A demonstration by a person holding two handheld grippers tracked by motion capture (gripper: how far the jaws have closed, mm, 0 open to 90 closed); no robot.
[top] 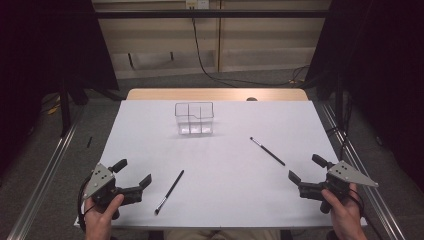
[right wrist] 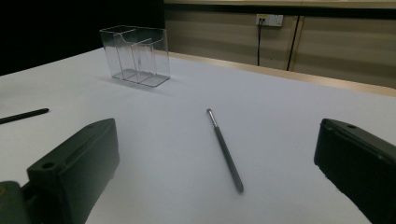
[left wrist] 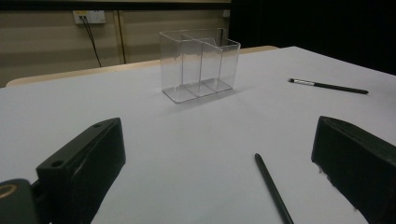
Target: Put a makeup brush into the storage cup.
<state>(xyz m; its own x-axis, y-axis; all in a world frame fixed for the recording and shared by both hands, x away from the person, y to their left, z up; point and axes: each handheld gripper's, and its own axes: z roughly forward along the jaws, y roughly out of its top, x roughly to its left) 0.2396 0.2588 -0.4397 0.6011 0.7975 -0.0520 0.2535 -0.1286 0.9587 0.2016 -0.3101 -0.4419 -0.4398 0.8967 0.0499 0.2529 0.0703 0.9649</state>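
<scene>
A clear plastic holder (top: 194, 118) with several compartments stands upright toward the back of the white table (top: 150, 125). Two thin black brushes lie flat: one (top: 169, 192) near the front left, the other (top: 267, 151) to the right of centre. My left gripper (top: 132, 173) rests at the front left corner, open, with nothing between its jaws. My right gripper (top: 307, 169) sits at the front right edge, also open and empty. In the left gripper view the holder (left wrist: 199, 65) stands ahead and the near brush (left wrist: 273, 189) lies between the jaws' line. In the right gripper view the other brush (right wrist: 225, 149) lies ahead.
The white sheet covers a wooden tabletop whose far edge (top: 215, 94) shows behind it. Metal rails (top: 45, 175) run along both sides of the table. A dark cable (top: 205, 65) trails across the floor behind, and black curtains hang at both sides.
</scene>
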